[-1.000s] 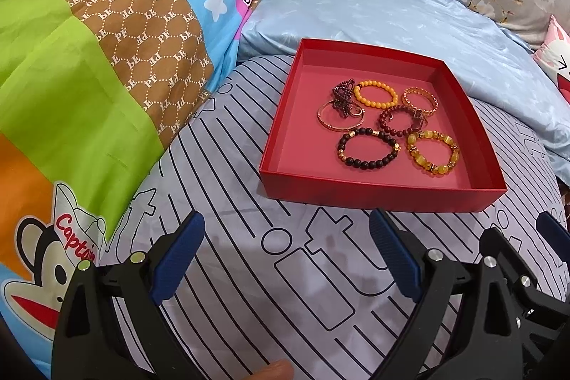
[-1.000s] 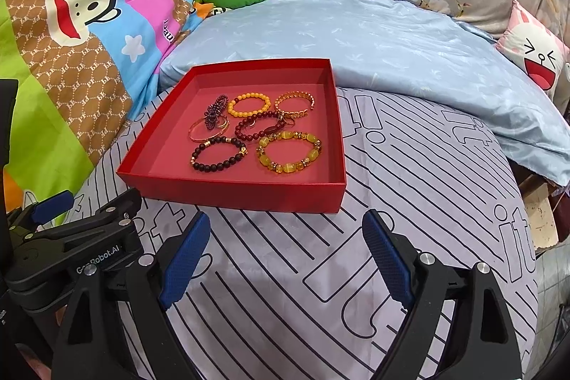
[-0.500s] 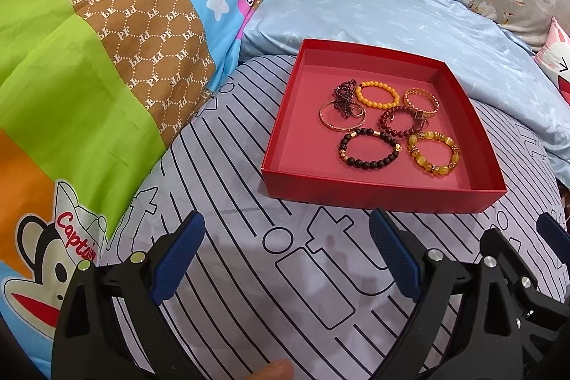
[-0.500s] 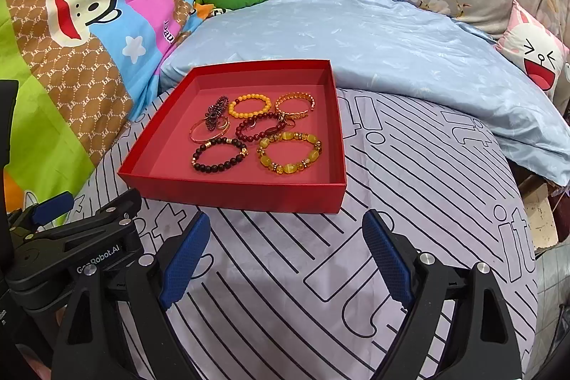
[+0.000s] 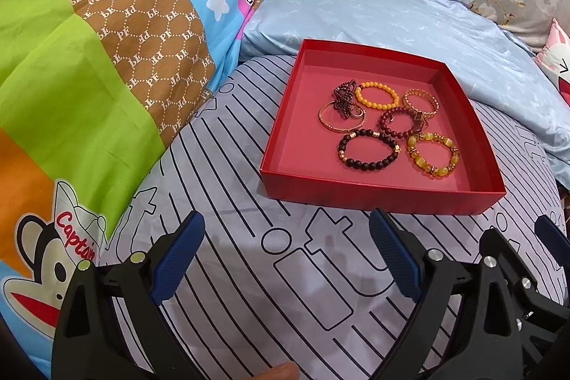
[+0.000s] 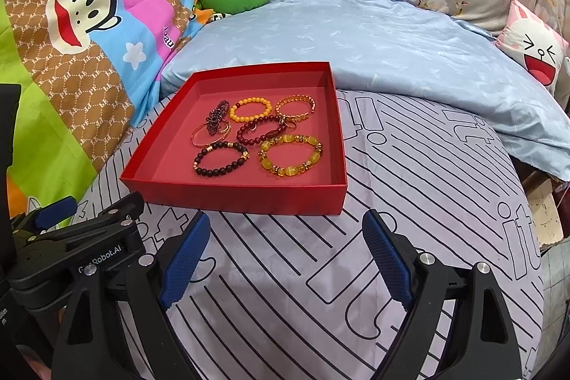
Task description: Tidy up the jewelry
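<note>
**Bracelets grouped in red tray; some pieces overlap**

The left claw (image 5: 286, 259) and right claw (image 6: 285, 259) both stand released and empty above the striped bedsheet (image 6: 409, 202), short of the red tray (image 6: 235, 194). Six or so bracelets lie inside it. A dark beaded strand (image 5: 343, 97) is bunched over a rose-gold bangle (image 5: 338, 123), partly hiding it. The maroon bracelet (image 6: 262, 130) overlaps the gold chain bracelet (image 6: 295, 107); their clasps are indistinct.
</note>
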